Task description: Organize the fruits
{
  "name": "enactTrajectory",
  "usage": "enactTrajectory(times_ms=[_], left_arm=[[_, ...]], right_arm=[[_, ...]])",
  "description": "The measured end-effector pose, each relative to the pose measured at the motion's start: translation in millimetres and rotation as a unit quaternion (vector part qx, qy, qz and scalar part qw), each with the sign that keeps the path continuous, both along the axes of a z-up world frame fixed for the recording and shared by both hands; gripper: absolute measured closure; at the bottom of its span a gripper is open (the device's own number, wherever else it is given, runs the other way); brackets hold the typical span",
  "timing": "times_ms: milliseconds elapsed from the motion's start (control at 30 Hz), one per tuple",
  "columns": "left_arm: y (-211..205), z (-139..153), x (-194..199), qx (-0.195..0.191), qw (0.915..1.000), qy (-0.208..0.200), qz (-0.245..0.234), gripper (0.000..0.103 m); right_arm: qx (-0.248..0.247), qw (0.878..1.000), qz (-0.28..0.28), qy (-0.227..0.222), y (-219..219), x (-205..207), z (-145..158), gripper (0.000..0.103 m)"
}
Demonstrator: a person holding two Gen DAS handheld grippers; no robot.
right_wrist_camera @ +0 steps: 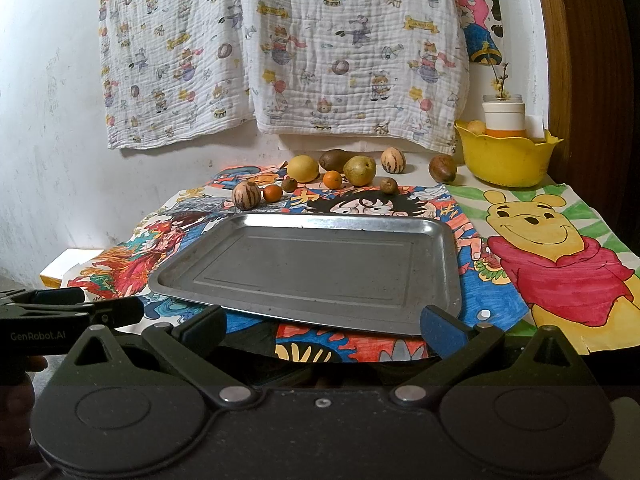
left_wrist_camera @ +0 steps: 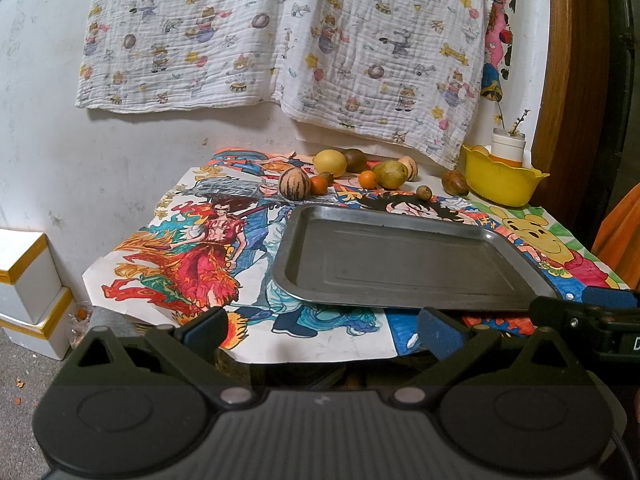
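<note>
- Looks like someone's home, probably a kid's corner
- cartoon-print muslin blanket point(right_wrist_camera: 280, 48) hung on a scuffed white wall point(right_wrist_camera: 52, 100)
- hand-coloured posters point(right_wrist_camera: 560, 240) covering the table (Winnie the Pooh included)
- yellow plastic bowl point(right_wrist_camera: 506, 160) beside loose fruit point(right_wrist_camera: 303, 168)

I am seeing a printed white cloth point(right_wrist_camera: 280, 52) hanging on the wall point(left_wrist_camera: 40, 100) behind the table. Colored drawings are covering the tabletop, with a fiery red figure point(left_wrist_camera: 192, 256) lying at the left and a yellow bear in a red shirt point(right_wrist_camera: 560, 256) lying at the right. 2 white boxes with yellow bands point(left_wrist_camera: 28, 292) are sitting stacked on the floor at the left. A wooden frame point(right_wrist_camera: 576, 80) is standing at the right edge.
</note>
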State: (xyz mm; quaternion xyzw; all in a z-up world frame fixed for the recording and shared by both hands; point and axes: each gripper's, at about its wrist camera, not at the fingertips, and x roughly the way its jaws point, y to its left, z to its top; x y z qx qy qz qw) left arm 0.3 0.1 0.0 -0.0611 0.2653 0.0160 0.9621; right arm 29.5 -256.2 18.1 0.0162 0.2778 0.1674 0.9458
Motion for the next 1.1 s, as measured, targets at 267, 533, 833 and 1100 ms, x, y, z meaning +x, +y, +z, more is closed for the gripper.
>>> enactTrajectory(times_ms=[267, 533, 833, 1100], left_arm=[[0, 0, 0, 0.000, 1.0000, 0.000, 0.000, 0.000], [0, 0, 1, -0.002, 1.0000, 0.004, -0.001, 0.000], [4, -2, 12, 0.002, 0.9999, 0.013, 0.002, 0.000], [22, 6, 39, 0.006, 0.9998, 0.020, 0.001, 0.000]], right_arm=[[0.000, 1.000, 0.000, 0.001, 0, 1, 0, 0.000], [-0.002, 1.000, 0.000, 0.001, 1, 4, 1, 0.000], [-0.018, 1.000, 0.004, 0.000, 7, 16, 3, 0.000], [-0.046, 0.998, 0.027, -0.043, 23, 44, 12, 0.000]])
